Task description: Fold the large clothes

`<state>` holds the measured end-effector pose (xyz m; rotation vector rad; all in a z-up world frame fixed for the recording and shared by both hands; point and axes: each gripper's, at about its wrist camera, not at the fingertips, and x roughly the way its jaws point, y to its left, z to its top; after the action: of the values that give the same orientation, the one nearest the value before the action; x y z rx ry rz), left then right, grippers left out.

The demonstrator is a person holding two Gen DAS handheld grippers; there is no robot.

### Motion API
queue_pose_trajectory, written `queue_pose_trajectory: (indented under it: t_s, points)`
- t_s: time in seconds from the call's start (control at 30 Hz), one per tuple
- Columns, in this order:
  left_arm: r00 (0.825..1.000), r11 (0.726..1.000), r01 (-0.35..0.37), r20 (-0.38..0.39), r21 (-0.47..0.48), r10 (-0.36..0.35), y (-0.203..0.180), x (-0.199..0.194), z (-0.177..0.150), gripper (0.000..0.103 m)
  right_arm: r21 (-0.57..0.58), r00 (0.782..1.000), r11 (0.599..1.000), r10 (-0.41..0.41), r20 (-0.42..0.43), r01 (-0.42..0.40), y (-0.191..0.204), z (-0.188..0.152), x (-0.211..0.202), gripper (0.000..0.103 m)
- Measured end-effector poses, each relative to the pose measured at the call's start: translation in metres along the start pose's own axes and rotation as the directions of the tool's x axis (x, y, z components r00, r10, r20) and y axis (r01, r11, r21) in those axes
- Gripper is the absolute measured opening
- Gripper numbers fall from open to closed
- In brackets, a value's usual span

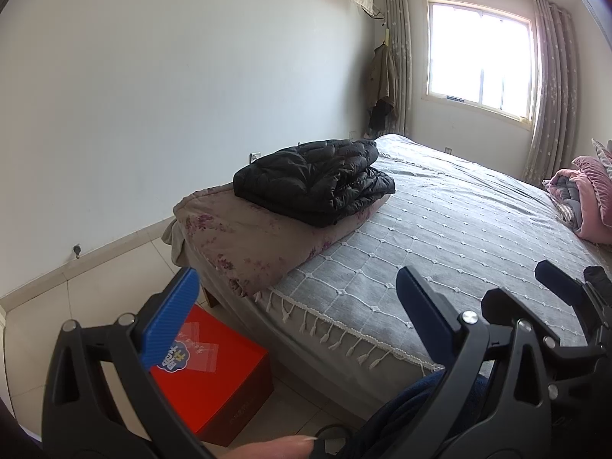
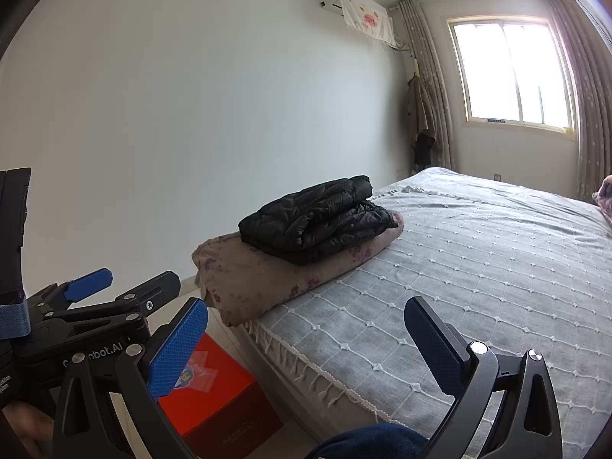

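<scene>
My left gripper (image 1: 298,306) and right gripper (image 2: 306,338) both hang spread wide, empty, at the bed's (image 2: 478,267) near edge. The black puffer jacket (image 1: 313,181) sits folded on a floral quilt (image 1: 260,241) well ahead, so folding looks done; next I'd fetch another garment.

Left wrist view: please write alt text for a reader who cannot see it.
A folded black puffer jacket lies on a floral quilt at the corner of a grey bed. The open left gripper hovers in front; a red box sits on the floor.

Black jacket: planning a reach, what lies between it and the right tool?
Only grey bedspread and the floral quilt under the black jacket, in the right wrist view; right tool open.
</scene>
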<state>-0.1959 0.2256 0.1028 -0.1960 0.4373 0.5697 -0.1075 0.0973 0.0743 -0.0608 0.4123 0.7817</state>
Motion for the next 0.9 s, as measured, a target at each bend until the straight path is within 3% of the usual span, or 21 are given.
queue_pose_trajectory:
  t_s: [0.9]
  points:
    - [1.0,1.0,0.005,-0.007,0.009,-0.005,-0.004,0.0015,0.0022,0.102,0.003,1.0,1.0,-0.01,0.003,0.01,-0.0024,0.0003,-0.0014,0.103]
